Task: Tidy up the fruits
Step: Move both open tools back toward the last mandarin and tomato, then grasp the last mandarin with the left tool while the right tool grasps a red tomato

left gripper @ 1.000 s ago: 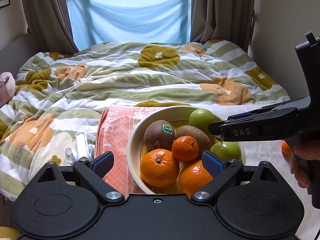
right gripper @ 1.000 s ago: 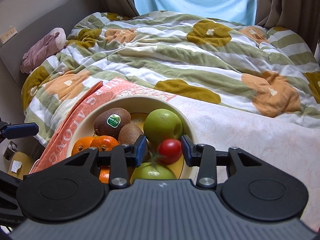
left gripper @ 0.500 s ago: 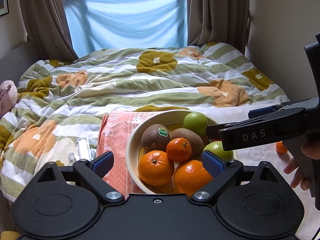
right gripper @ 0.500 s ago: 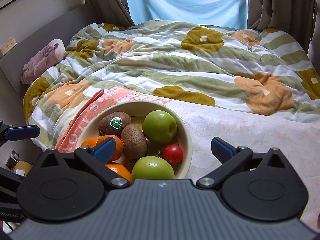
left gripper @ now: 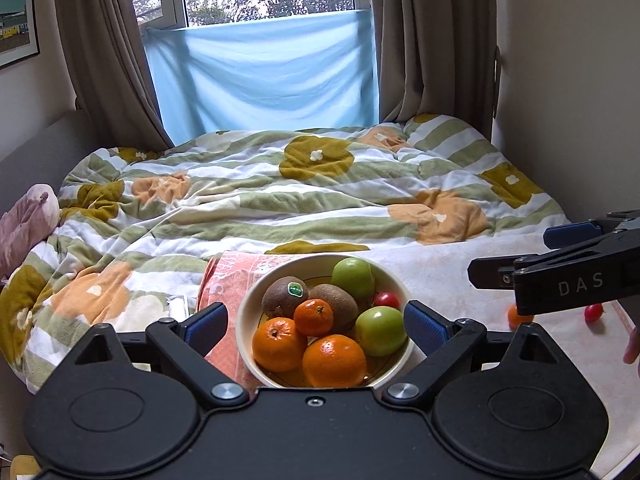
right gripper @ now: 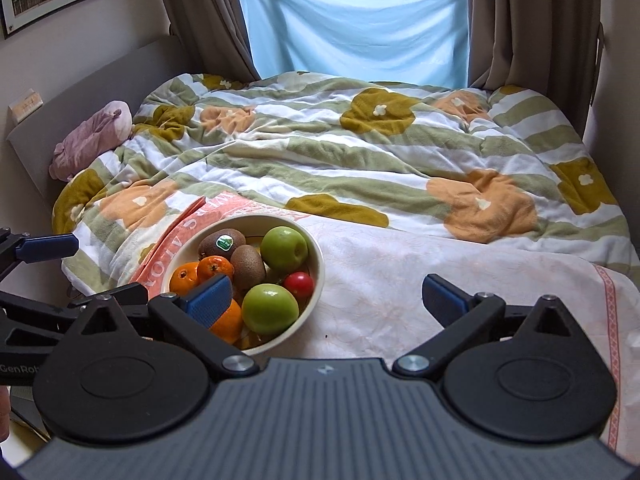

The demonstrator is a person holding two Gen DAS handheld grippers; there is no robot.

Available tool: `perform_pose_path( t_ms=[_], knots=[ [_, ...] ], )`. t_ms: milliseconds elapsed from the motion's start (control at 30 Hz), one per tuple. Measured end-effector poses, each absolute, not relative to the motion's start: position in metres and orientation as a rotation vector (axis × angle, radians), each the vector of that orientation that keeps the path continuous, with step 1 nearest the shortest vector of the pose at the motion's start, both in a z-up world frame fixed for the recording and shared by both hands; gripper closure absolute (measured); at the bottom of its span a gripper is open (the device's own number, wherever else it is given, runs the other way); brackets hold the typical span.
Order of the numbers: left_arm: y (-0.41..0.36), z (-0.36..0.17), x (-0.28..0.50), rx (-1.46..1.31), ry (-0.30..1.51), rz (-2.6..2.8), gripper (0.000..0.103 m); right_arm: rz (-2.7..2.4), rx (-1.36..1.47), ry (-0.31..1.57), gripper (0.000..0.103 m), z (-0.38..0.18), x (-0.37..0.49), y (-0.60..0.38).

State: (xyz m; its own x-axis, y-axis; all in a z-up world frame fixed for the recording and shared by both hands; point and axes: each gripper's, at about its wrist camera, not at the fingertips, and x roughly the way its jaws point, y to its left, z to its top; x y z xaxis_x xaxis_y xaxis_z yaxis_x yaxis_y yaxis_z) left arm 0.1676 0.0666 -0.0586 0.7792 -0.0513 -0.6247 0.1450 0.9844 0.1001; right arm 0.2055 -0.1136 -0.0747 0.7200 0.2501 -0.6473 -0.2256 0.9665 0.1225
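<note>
On the bed's near edge, a round cream ceramic bowl (left gripper: pixel 245 316) sits partly on a folded salmon-pink towel with white lettering (left gripper: pixel 224 280) and partly on a pale cloth with a faint orange pattern (right gripper: pixel 420 276). Inside it lie two green apples, one at the back (left gripper: pixel 354 278) and one at the front right (left gripper: pixel 380 330), two brown kiwis, one bearing a green sticker (left gripper: pixel 284 298) and the other bare (left gripper: pixel 338 304), three oranges of which the smallest (left gripper: pixel 314 317) rests on top of the two larger ones (left gripper: pixel 334 360), and a small red cherry tomato (right gripper: pixel 299 284) tucked between the apples. The left tool (left gripper: pixel 316 324) has its blue-padded jaws spread wide on either side of the bowl, gripping nothing. The right tool (right gripper: pixel 326 300) has just been opening and now stands fully spread and empty, the bowl lying toward its left jaw. Off to the right on the pale cloth, well apart from the bowl, lie another small orange fruit (left gripper: pixel 516 316) and another red tomato (left gripper: pixel 593 313). A green-striped duvet with orange and mustard flowers (left gripper: pixel 320 200) covers the rest of the bed.
</note>
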Motion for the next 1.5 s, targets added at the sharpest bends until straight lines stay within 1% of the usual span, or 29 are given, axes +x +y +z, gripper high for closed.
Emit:
perform_pose_path(
  t_ms=[267, 633, 833, 1133, 1200, 1267, 1333, 1400, 1500],
  knots=[
    [0.013, -0.044, 0.145, 0.165, 0.633, -0.126, 0.006, 0.174, 0.047, 0.683, 0.000, -0.054, 0.162, -0.180],
    [-0.067, -0.056, 0.138, 0.202, 0.631, -0.227, 0.006, 0.014, 0.070, 0.688, 0.000, -0.070, 0.122, -0.268],
    [-0.102, -0.086, 0.149, 0.238, 0.650, -0.267, 0.006, -0.043, 0.104, 0.730, 0.000, -0.099, 0.118, -0.300],
    [-0.140, -0.149, 0.191, 0.273, 0.712, -0.381, 0.007, -0.073, 0.184, 0.780, 0.000, -0.153, 0.128, -0.322],
    [-0.144, -0.162, 0.200, 0.286, 0.730, -0.386, 0.012, -0.083, 0.204, 0.794, 0.000, -0.164, 0.132, -0.325],
    [-0.147, -0.172, 0.208, 0.291, 0.749, -0.390, 0.015, -0.092, 0.212, 0.816, 0.000, -0.174, 0.136, -0.325],
    [-0.148, -0.180, 0.215, 0.297, 0.765, -0.399, 0.023, -0.092, 0.230, 0.832, 0.000, -0.184, 0.140, -0.326],
    [-0.151, -0.188, 0.221, 0.311, 0.781, -0.407, 0.032, -0.096, 0.253, 0.841, 0.000, -0.191, 0.142, -0.327],
    [-0.153, -0.197, 0.227, 0.329, 0.801, -0.417, 0.040, -0.109, 0.257, 0.832, 0.000, -0.197, 0.145, -0.326]
  ],
)
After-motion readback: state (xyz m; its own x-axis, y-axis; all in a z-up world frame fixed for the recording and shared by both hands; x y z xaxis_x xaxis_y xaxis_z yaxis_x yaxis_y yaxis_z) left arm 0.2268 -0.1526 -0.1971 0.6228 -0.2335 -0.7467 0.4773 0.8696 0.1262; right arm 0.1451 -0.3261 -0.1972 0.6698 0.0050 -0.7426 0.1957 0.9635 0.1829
